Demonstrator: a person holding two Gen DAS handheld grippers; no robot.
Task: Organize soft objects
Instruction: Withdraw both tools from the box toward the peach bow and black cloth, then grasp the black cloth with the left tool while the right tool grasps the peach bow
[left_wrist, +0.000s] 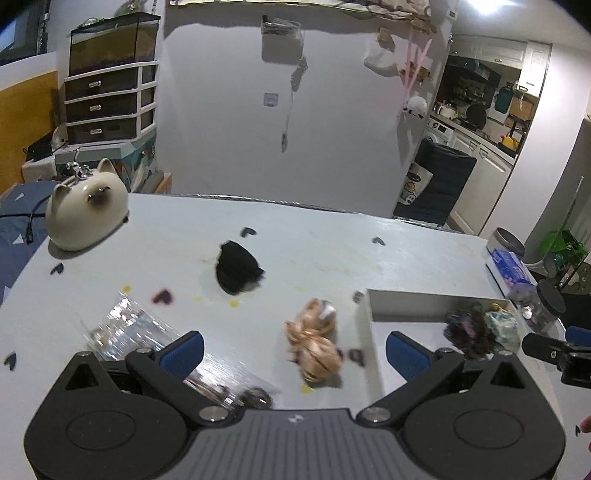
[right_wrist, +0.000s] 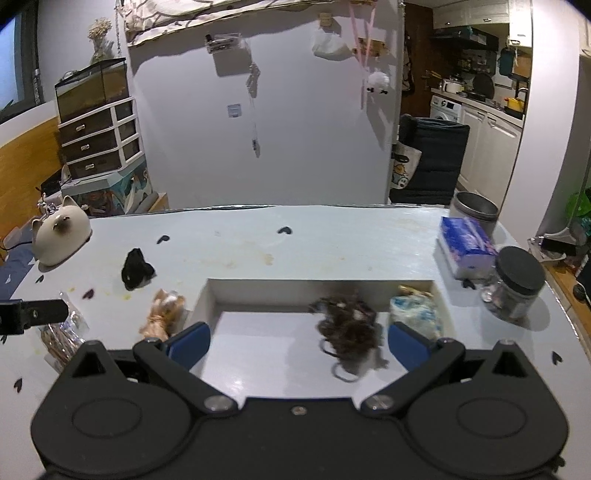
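On the pale tabletop (right_wrist: 332, 236), a white box (right_wrist: 207, 299) holding a dark brown scrunchie (right_wrist: 349, 328) and a light blue patterned one (right_wrist: 415, 317) side by side. Left of the box, a tan scrunchie (left_wrist: 316, 339) and, farther back, a black soft bundle (left_wrist: 236, 267), apart from each other. Left gripper (left_wrist: 293, 350) above the tan scrunchie, fingers wide, holding nothing. Right gripper (right_wrist: 297, 341) above the box, fingers (right_wrist: 188, 345) wide, empty. At the far left corner, a cat-shaped ornament (left_wrist: 86, 212).

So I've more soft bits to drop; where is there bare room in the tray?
The white tray has a bare left half. Its right end is crowded by the dark scrunchie pile and the pale blue cloth.
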